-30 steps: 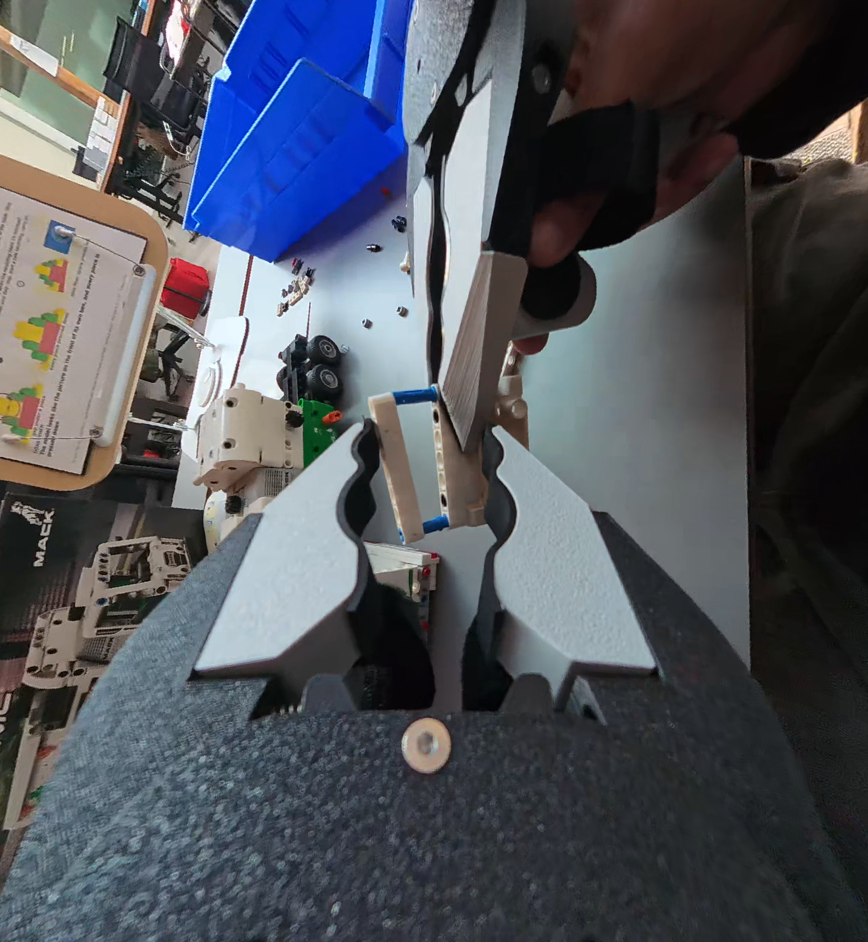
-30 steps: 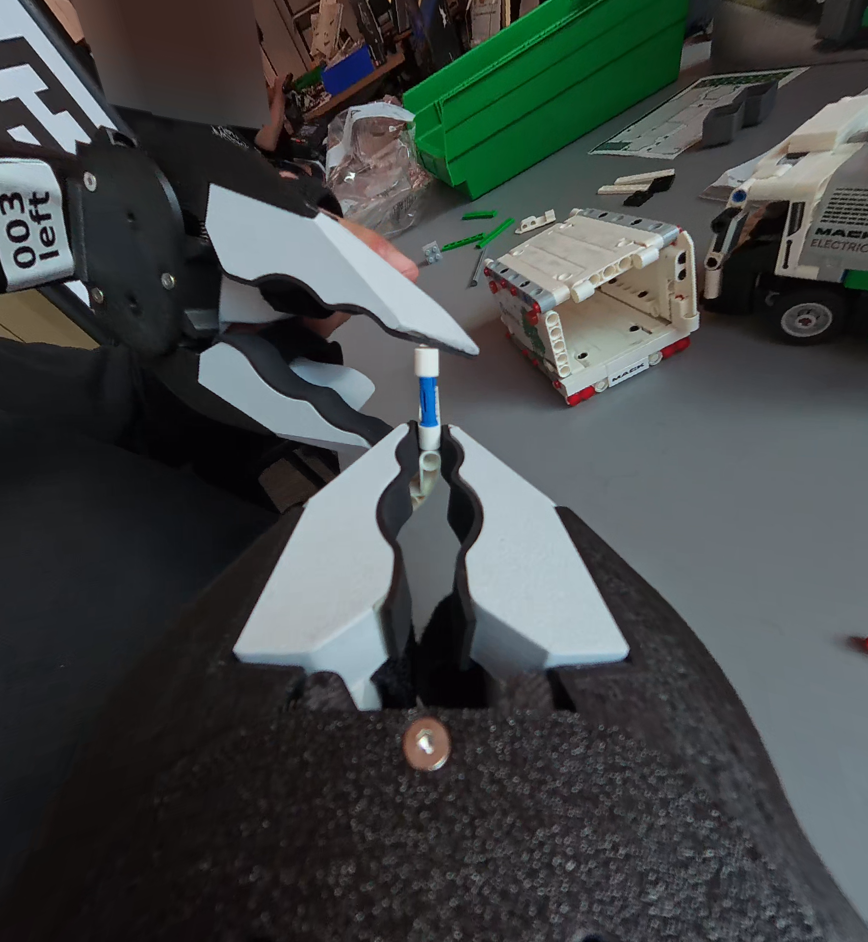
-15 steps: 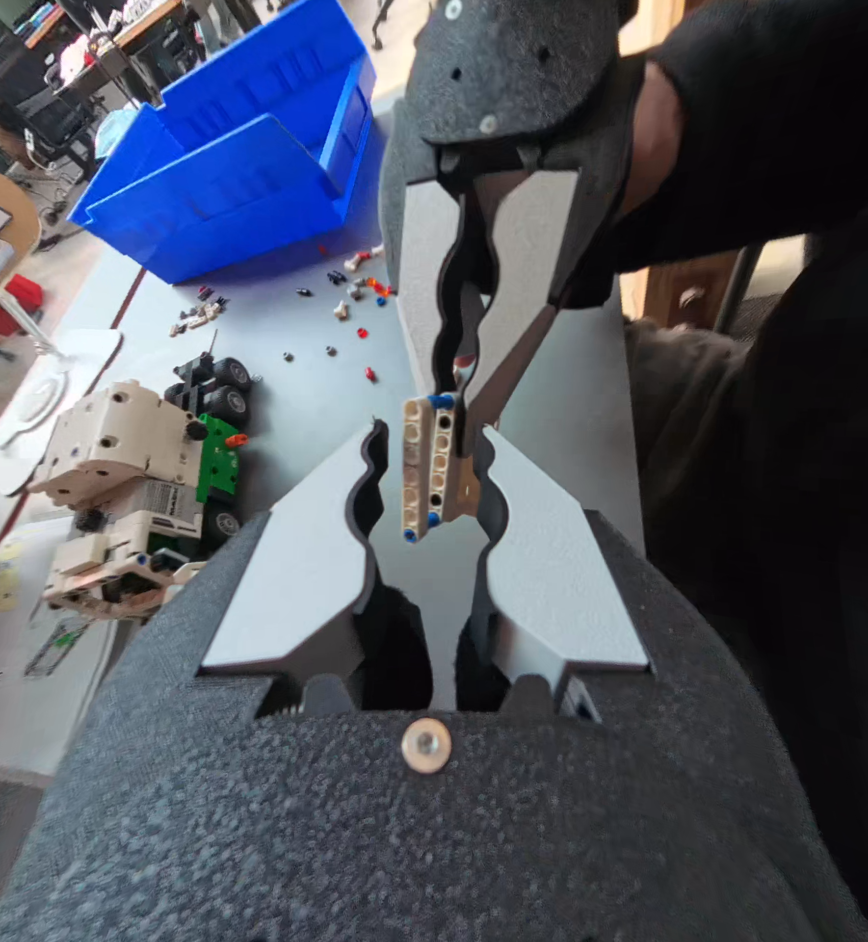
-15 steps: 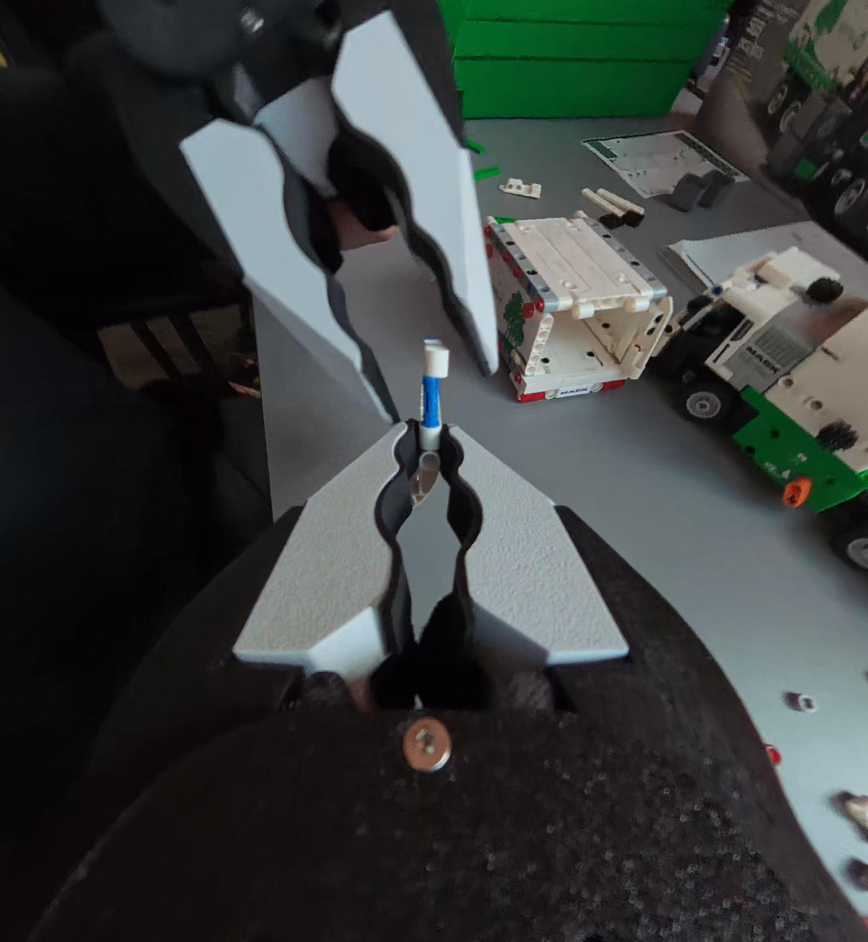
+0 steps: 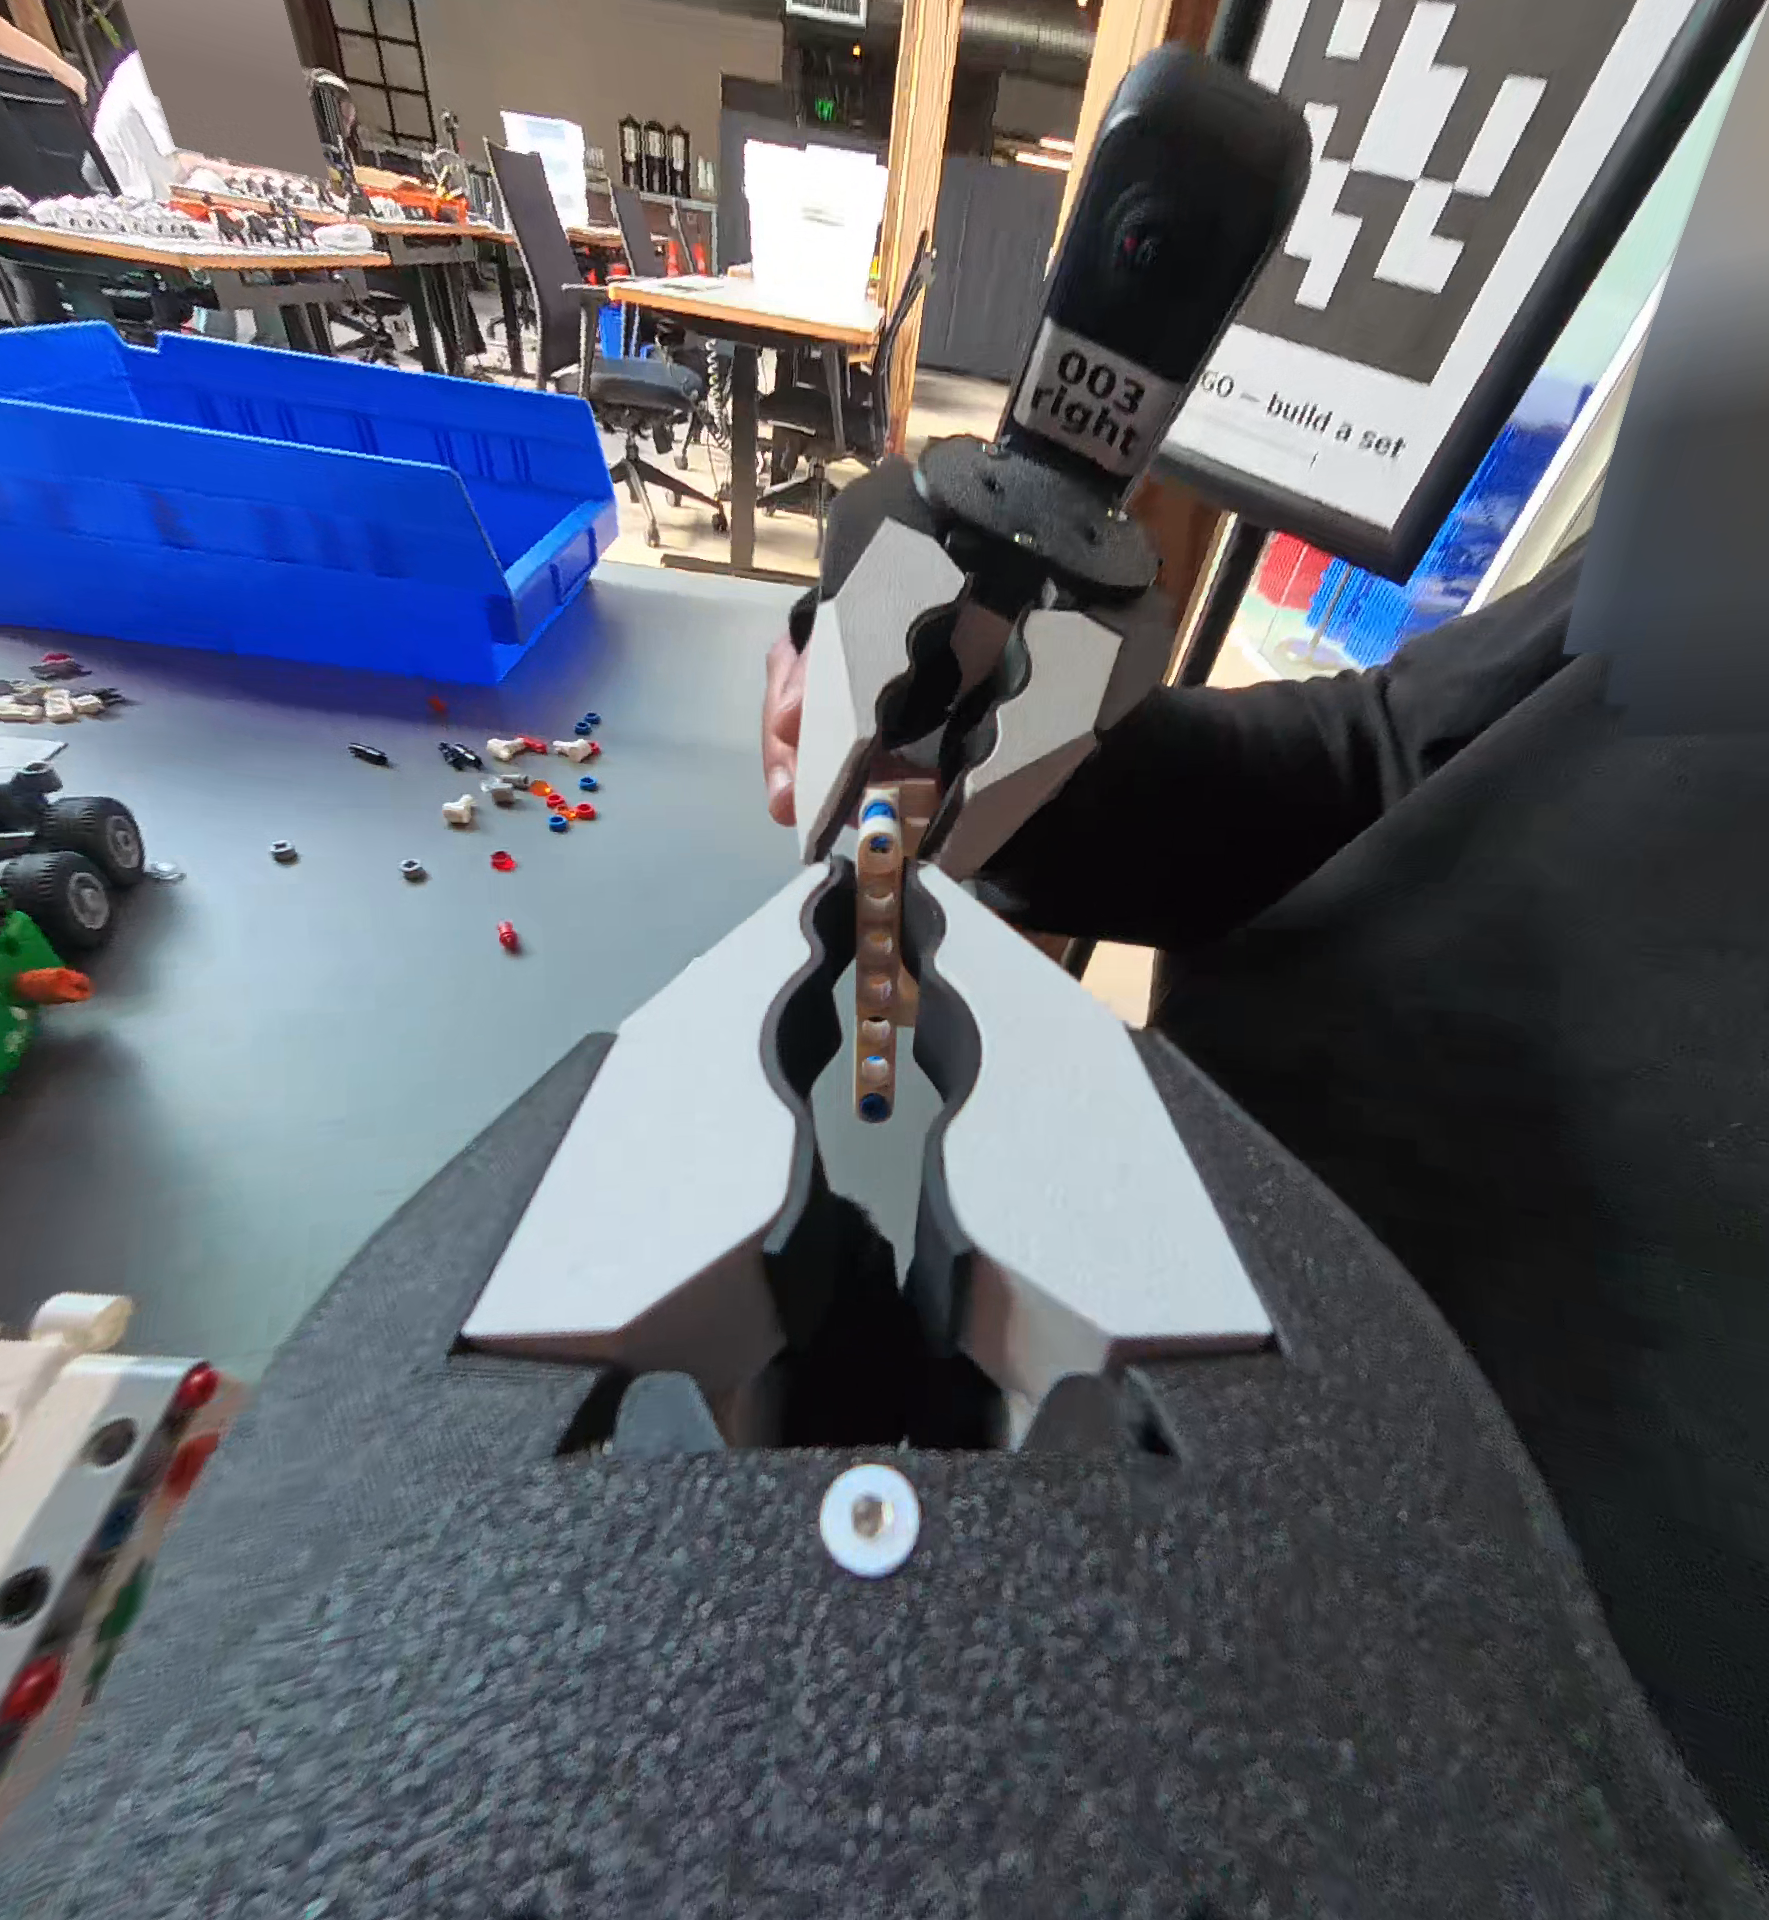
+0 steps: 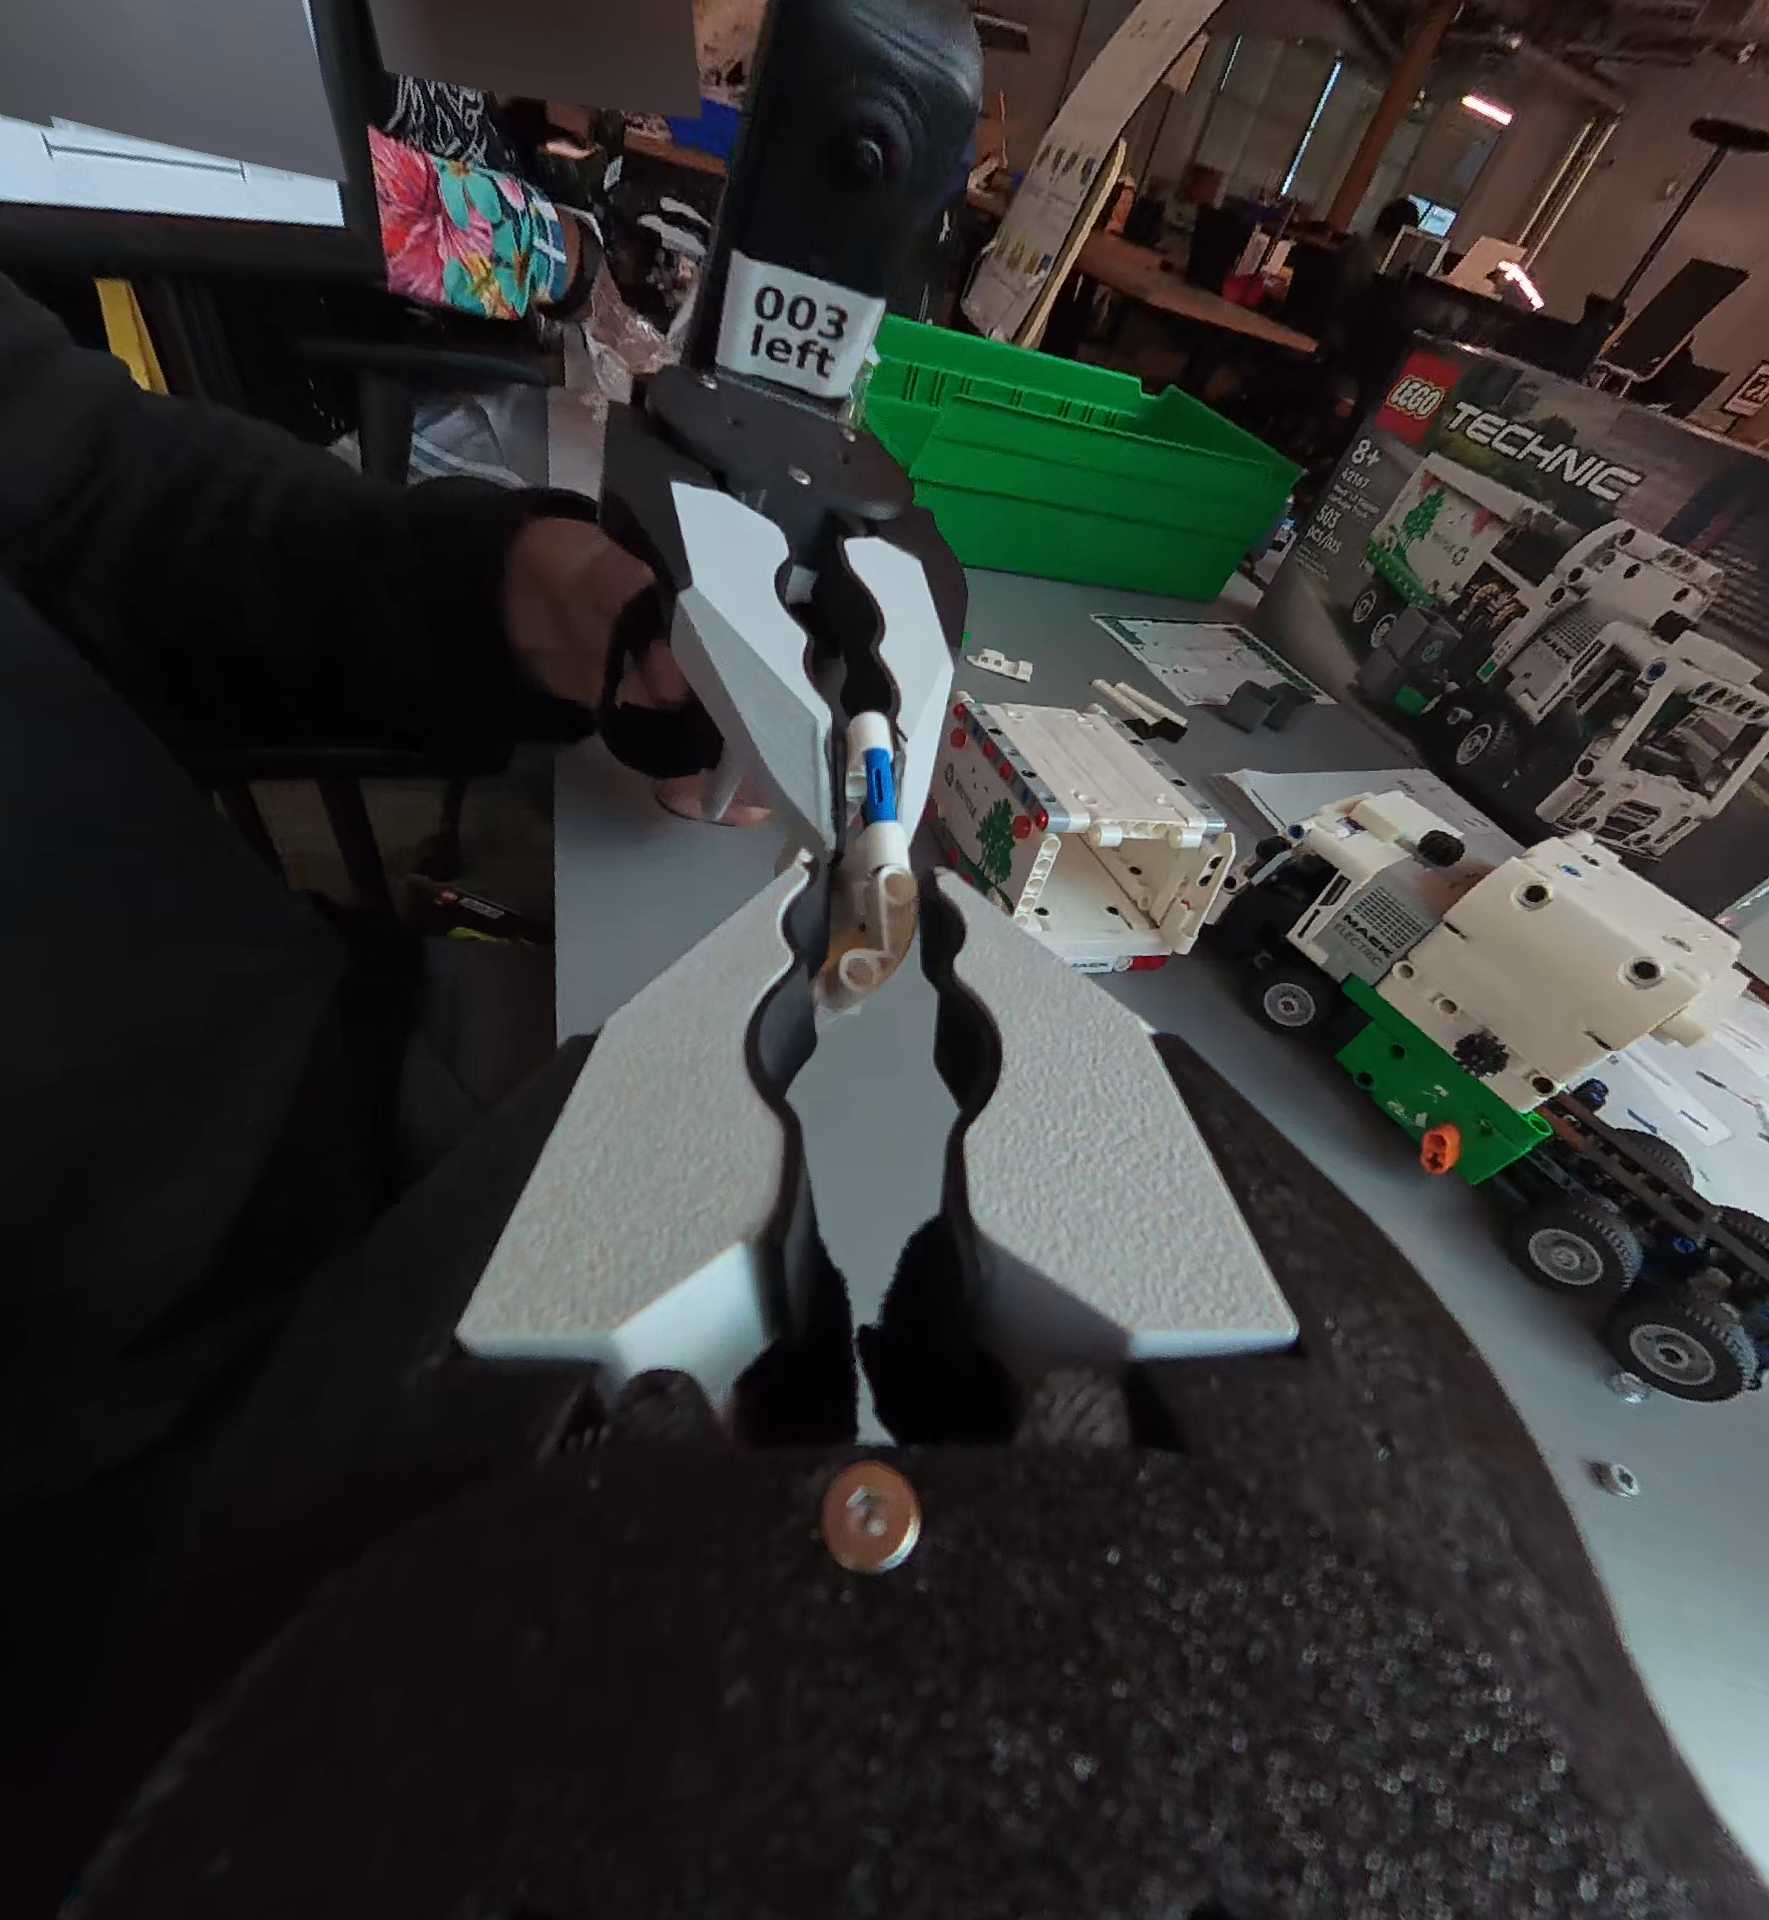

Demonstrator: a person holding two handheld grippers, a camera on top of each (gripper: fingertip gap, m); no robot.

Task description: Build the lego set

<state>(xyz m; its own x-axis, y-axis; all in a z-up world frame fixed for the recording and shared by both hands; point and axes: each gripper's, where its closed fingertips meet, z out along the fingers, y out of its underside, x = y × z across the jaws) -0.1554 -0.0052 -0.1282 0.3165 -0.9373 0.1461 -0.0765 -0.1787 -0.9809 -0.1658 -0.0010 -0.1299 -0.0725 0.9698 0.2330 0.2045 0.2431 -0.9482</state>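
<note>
The small white beam assembly, a holed beam with blue pins, sits upright between the fingers of your left gripper, which is closed onto it near the tips, its lower end hanging free in the gap between the fingers. Seen from your right gripper, the same piece shows a white and blue pin at its far end; your right gripper's fingers stand close on either side of its near end, but you cannot tell from here whether they actually press on it. The two grippers meet tip to tip, your right gripper straight ahead of the left one, with the piece bridging them above the grey table. To the right of your right gripper stands the white box body of the model, and beyond it the white and green truck, with the set's box and a green bin farther off. To the left of your left gripper lie scattered small parts near a blue bin.
</note>
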